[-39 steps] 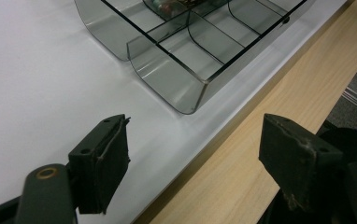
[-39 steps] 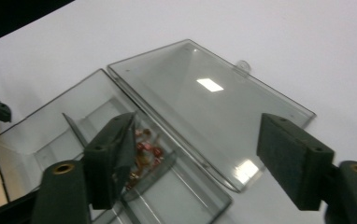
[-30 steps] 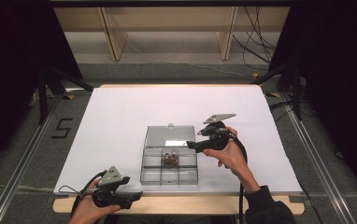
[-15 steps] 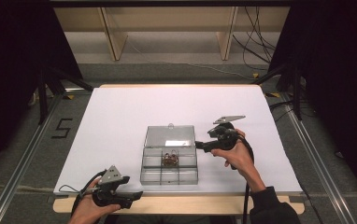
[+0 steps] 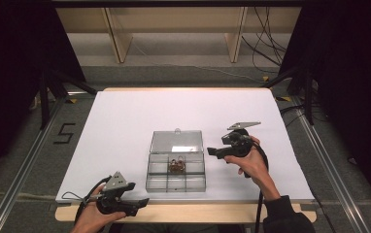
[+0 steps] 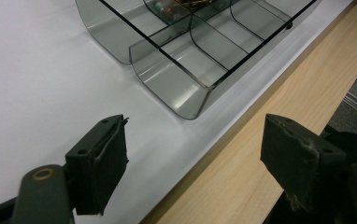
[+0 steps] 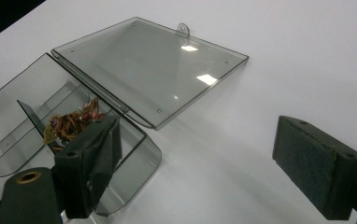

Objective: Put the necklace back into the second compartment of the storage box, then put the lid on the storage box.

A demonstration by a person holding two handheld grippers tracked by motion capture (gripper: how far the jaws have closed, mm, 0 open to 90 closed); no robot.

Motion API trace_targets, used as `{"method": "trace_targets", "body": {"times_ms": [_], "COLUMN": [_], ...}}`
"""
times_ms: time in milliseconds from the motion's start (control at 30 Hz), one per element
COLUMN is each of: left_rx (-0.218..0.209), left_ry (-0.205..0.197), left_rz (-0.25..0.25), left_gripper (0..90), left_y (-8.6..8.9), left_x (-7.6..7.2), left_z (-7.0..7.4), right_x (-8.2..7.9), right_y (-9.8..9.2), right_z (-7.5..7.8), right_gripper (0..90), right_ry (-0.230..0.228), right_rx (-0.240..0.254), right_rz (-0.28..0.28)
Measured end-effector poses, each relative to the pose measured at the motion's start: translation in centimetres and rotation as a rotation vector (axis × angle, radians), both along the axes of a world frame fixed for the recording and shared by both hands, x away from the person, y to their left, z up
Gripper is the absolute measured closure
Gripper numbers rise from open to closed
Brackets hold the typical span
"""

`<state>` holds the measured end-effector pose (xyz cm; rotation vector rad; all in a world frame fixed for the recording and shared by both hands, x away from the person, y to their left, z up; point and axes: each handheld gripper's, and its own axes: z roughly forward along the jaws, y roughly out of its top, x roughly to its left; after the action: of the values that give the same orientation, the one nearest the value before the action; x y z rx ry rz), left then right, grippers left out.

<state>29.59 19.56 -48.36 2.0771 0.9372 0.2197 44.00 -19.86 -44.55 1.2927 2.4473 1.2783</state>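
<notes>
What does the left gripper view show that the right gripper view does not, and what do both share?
Left gripper view alone: the table's bare wooden front edge and the box's empty near compartments.
Right gripper view alone: the box's lid lying open flat on the white tabletop, with its small tab.
Both: the clear divided box, the reddish-brown bits in one compartment, and open black fingers holding nothing.

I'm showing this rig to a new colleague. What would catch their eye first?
Probably the clear compartment box near the table's front edge, its lid folded flat behind it and a reddish-brown tangle in one middle compartment. Next, the right gripper just right of the box, jaws open, and the left gripper at the front edge.
</notes>
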Motion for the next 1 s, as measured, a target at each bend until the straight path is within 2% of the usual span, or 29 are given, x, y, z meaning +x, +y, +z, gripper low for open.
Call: {"method": "trace_targets", "body": {"times_ms": [67, 167, 267, 300, 400, 467, 500, 567, 600, 633, 667, 733, 767, 800, 833, 867, 900, 933, 1000], "left_rx": [-0.001, 0.0, -0.001, -0.024, -0.011, -0.015, -0.03, -0.043, -0.043, -0.028, -0.068, -0.069, -0.082, -0.099, -0.104, -0.119, -0.127, -0.13, -0.14], "left_ry": [0.006, -0.003, -0.006, -0.004, -0.01, 0.0, -0.007, -0.009, -0.009, -0.008, -0.012, -0.019, -0.017, -0.021, -0.028, -0.015, -0.016, -0.012, -0.01], "left_rz": [0.015, -0.002, -0.001, 0.016, 0.005, 0.017, 0.024, 0.039, 0.039, 0.02, 0.042, 0.042, 0.047, 0.048, 0.044, 0.045, 0.045, 0.047, 0.058], "left_gripper": [22.0, 22.0, 22.0, 22.0, 22.0, 22.0, 22.0, 21.9, 21.8, 21.8, 21.8, 21.8, 21.9, 21.9, 22.0, 22.2, 23.3, 24.0, 24.9], "left_y": [0.0, 0.0, 0.0, -0.1, 0.1, 0.1, 0.1, 0.2, 0.2, 0.5, 0.4, 0.6, 0.6, 0.7, 0.8, 0.8, 0.8, 0.8, 0.5], "left_x": [0.0, 0.0, 0.0, -0.1, 0.0, 0.0, 0.0, 0.1, 0.1, 0.2, 0.2, 0.3, 0.3, 0.4, 0.4, 0.5, 0.6, 0.8, 1.1], "left_z": [0.0, 0.0, 0.0, 0.0, 0.1, 0.1, 0.2, 0.4, 0.4, 0.6, 0.8, 1.1, 1.3, 1.5, 1.8, 2.0, 2.2, 2.3, 2.5], "right_x": [0.1, 0.0, 0.1, 0.3, 0.3, 0.3, 0.4, 0.5, 0.5, 0.4, 0.3, 0.4, 0.2, 0.2, 0.5, 0.6, 0.6, 0.5, 0.6], "right_y": [-0.3, -0.3, -0.4, -0.6, -0.5, -0.4, -0.5, -0.5, -0.5, -0.3, -0.2, -0.1, 0.1, 0.1, 0.0, 0.0, 0.2, 0.4, 0.5], "right_z": [-0.2, -0.4, -0.6, -0.8, -0.8, -0.9, -0.9, -0.9, -0.9, -1.0, -0.9, -1.0, -1.0, -1.0, -1.1, -1.1, -1.3, -1.3, -1.4], "right_gripper": [16.8, 16.9, 17.0, 16.9, 16.9, 16.9, 16.9, 16.8, 16.8, 16.7, 16.7, 16.6, 16.6, 16.6, 16.6, 16.5, 16.5, 16.5, 16.5], "right_ry": [-0.004, 0.025, 0.025, 0.014, 0.029, 0.032, 0.01, 0.012, 0.012, 0.032, 0.022, 0.038, 0.064, 0.064, 0.028, 0.029, 0.05, 0.059, 0.05], "right_rx": [-0.006, 0.004, 0.008, -0.018, 0.004, 0.014, -0.005, -0.001, -0.001, 0.017, 0.004, 0.02, 0.021, 0.021, 0.004, 0.007, 0.036, 0.036, 0.036], "right_rz": [0.001, -0.004, -0.002, -0.002, 0.004, 0.011, 0.011, 0.018, 0.018, 0.026, 0.019, 0.037, 0.023, 0.023, 0.036, 0.045, 0.063, 0.054, 0.069]}}
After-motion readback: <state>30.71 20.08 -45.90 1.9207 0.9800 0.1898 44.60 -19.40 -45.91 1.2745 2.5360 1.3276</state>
